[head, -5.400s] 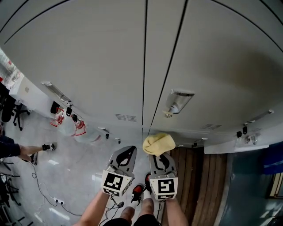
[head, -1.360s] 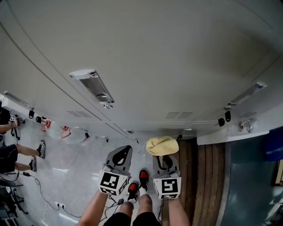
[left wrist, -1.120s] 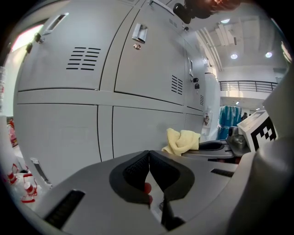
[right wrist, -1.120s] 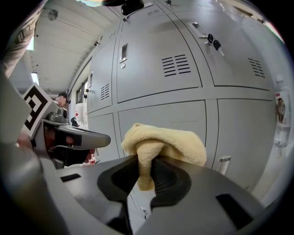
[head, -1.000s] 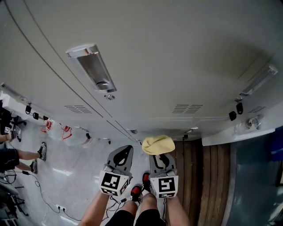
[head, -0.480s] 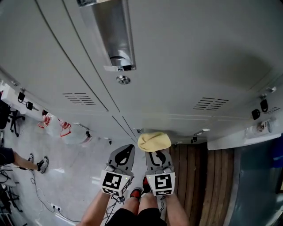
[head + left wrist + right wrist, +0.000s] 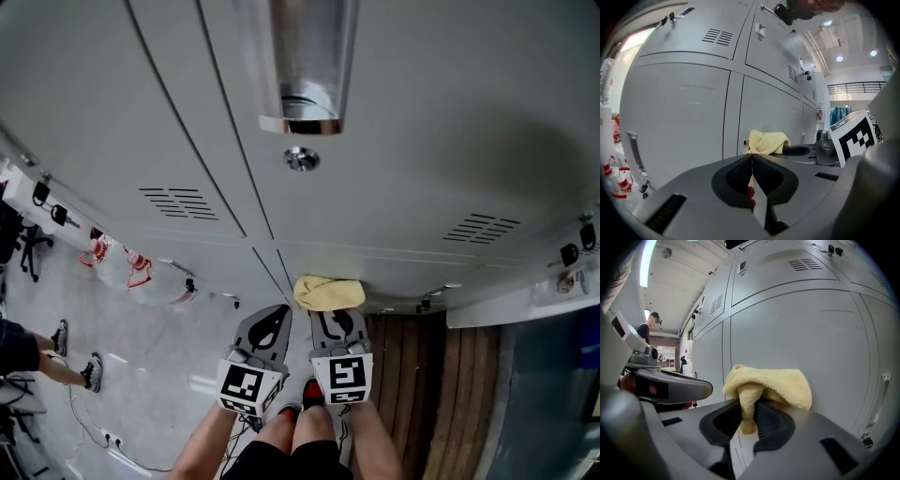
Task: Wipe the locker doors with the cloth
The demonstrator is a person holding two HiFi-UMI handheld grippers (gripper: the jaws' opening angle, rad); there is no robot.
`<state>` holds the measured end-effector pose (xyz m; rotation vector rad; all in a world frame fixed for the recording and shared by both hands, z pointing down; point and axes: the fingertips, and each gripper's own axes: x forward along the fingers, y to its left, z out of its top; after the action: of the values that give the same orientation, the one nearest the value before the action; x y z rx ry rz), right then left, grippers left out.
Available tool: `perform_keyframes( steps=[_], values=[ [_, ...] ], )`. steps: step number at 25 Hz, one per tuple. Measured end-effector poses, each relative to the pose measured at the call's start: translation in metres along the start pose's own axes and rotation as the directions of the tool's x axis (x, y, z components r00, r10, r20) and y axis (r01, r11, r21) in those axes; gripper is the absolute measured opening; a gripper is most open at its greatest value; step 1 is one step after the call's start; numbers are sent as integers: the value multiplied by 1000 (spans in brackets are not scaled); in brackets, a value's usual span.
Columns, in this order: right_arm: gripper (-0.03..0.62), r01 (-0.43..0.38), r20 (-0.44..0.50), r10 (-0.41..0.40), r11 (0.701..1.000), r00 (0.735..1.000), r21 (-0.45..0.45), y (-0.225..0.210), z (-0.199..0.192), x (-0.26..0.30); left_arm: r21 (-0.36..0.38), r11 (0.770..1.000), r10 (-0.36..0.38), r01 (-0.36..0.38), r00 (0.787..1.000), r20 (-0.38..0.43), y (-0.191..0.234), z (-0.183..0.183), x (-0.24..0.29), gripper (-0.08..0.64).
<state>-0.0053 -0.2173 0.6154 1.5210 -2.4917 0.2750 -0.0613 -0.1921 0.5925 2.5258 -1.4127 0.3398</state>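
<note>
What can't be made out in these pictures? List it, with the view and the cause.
Whether the cloth touches the locker door: its own bulk hides the contact, head and right gripper views.
Door handle: top cut off by the head view's upper edge.
Person: cut by the head view's left edge.
Red-and-white hanging items: too small, head view.

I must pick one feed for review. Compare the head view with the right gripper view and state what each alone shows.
Head view only: the person's legs and the wood floor. Right gripper view only: the cloth's fold pinched between the right gripper's tongs. Both: the yellow cloth, the grey doors and the left gripper.
</note>
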Motion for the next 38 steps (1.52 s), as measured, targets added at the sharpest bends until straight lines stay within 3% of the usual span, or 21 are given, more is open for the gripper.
perform_keyframes(
  steps=[14,26,38],
  values=[
    [74,38,-8,-38,999,999,5,-23,-6,-7,11,1000,-12,12,1000,8,-8,3,1,23],
    [74,162,-64,-160,986,985,28,-88,-33,-38,30,998,-59,59,998,3,-37,8,6,23],
    [75,290,-86,-286,956,954,37,-148,-50,-70,40,994,-103,104,995,-9,-57,1,16,23]
  ],
)
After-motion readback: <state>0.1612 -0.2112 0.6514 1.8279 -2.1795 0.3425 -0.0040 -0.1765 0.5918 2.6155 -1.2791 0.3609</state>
